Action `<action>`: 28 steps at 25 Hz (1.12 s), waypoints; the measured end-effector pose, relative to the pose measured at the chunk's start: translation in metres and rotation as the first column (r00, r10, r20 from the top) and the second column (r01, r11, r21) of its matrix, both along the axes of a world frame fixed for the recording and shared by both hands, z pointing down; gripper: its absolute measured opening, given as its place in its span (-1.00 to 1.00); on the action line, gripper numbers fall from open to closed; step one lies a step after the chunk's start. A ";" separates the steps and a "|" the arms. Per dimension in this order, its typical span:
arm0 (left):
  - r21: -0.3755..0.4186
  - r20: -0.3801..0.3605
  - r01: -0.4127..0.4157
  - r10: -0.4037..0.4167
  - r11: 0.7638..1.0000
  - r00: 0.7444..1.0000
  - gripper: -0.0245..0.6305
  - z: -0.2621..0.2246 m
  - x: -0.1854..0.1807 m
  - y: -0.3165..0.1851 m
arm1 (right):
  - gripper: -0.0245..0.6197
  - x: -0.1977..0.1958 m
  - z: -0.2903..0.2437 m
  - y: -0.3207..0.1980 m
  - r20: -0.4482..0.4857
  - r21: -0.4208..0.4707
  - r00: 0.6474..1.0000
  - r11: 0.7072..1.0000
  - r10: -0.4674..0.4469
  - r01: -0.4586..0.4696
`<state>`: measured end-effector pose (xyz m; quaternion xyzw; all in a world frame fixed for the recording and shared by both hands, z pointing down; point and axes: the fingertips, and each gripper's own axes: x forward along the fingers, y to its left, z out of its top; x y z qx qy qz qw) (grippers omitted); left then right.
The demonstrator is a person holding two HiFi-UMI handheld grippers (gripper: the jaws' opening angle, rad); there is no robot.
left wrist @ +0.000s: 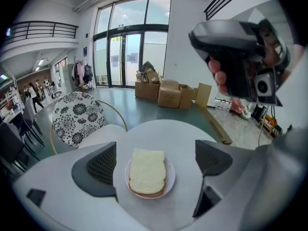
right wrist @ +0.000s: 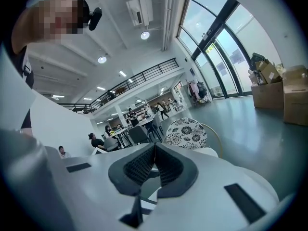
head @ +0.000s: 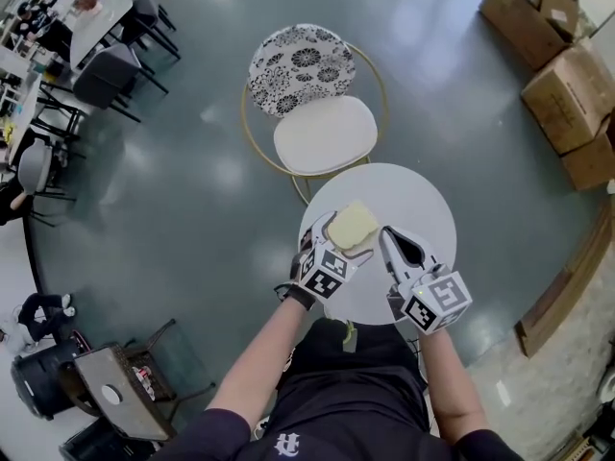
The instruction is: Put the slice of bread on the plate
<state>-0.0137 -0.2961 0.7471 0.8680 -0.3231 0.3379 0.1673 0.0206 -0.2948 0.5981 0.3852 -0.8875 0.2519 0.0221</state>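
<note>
a round white worktop (head: 415, 198) fills the lower middle of the head view. the slice of bread (head: 353, 225) lies flat on it, toward the worktop's left edge. in the left gripper view the slice sits on a small white plate (left wrist: 170, 178) in the lower middle of the frame. it covers most of the plate and hangs a little past the far rim.

the left gripper (head: 332, 250) is just below and left of the bread in the head view, pointing toward it. its jaws stand wide apart with nothing gripped. its own view shows one dark pad at each side of the plate, with bare worktop between each pad and the bread.

the right gripper (head: 396, 244) is just right of the bread in the head view, over the middle of the worktop. its jaws are pressed together with nothing between them, and its own view looks out level across the hall. in the upper right of the left gripper view it is raised above the worktop, with a hand around it.

a chair (head: 322, 133) with a white seat and a flower-patterned back stands just beyond the worktop, in the upper middle of the head view. cardboard boxes (head: 567, 94) sit on the grey floor at the upper right.
</note>
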 end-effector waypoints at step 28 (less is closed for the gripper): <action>0.368 -0.293 0.272 -0.167 0.889 0.942 -0.90 -0.302 -0.005 0.032 | -0.90 0.009 -0.178 0.027 0.003 0.219 1.000 0.976 -0.018 0.017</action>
